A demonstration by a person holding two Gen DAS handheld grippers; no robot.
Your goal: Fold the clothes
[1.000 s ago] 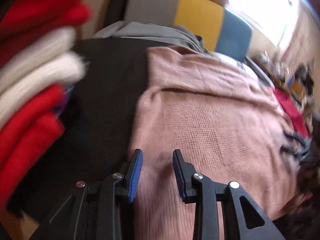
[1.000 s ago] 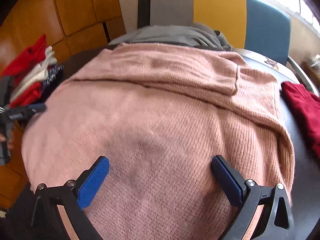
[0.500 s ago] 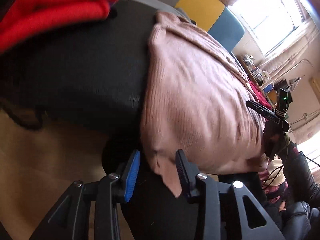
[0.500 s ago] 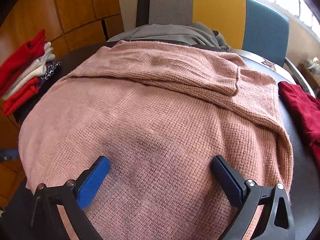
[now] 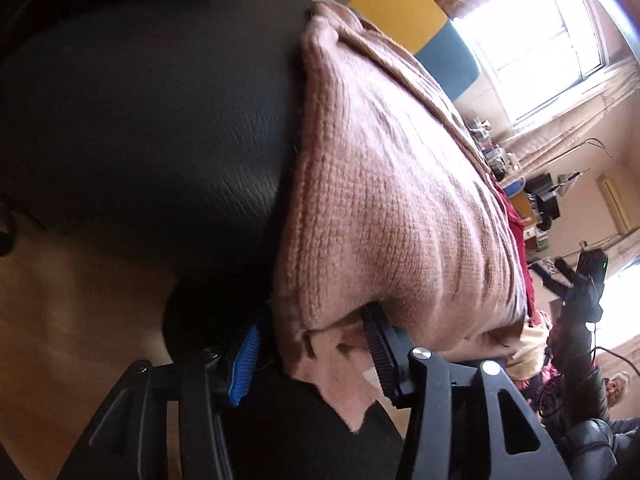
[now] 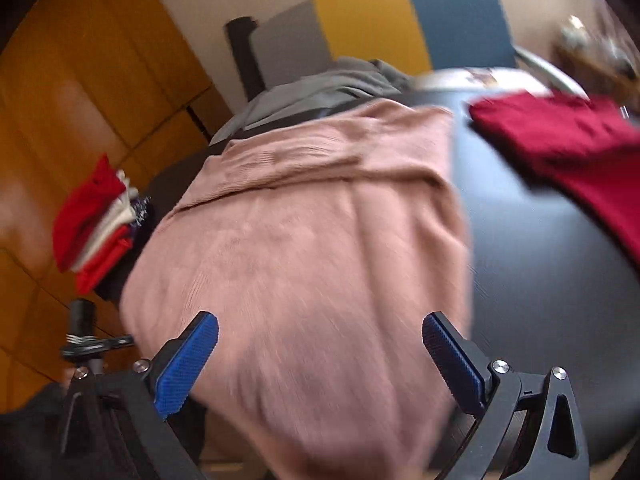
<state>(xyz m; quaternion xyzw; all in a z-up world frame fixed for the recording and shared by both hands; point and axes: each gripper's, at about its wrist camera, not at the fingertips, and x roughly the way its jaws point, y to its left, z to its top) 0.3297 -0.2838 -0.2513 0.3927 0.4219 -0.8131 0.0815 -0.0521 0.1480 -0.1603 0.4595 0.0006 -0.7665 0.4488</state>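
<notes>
A pink knit sweater (image 5: 392, 184) lies spread over a dark round table (image 5: 140, 112), its near hem hanging over the edge. My left gripper (image 5: 312, 356) is open at the table's edge, with the hem's left corner hanging between its fingers. In the right wrist view the sweater (image 6: 312, 240) fills the middle. My right gripper (image 6: 320, 352) is wide open above the sweater's near hem, its blue pads either side of the cloth without touching it.
A stack of folded red and white clothes (image 6: 96, 220) sits at the table's left. A dark red garment (image 6: 568, 148) lies at the right. A grey garment (image 6: 320, 88) and a grey, yellow and blue chair (image 6: 380, 28) stand behind. Wooden cabinets (image 6: 80, 100) are at the left.
My left gripper has dropped from above the sweater to the table's edge, around the hem corner. My right gripper has swung rightward and tilted; the view is blurred.
</notes>
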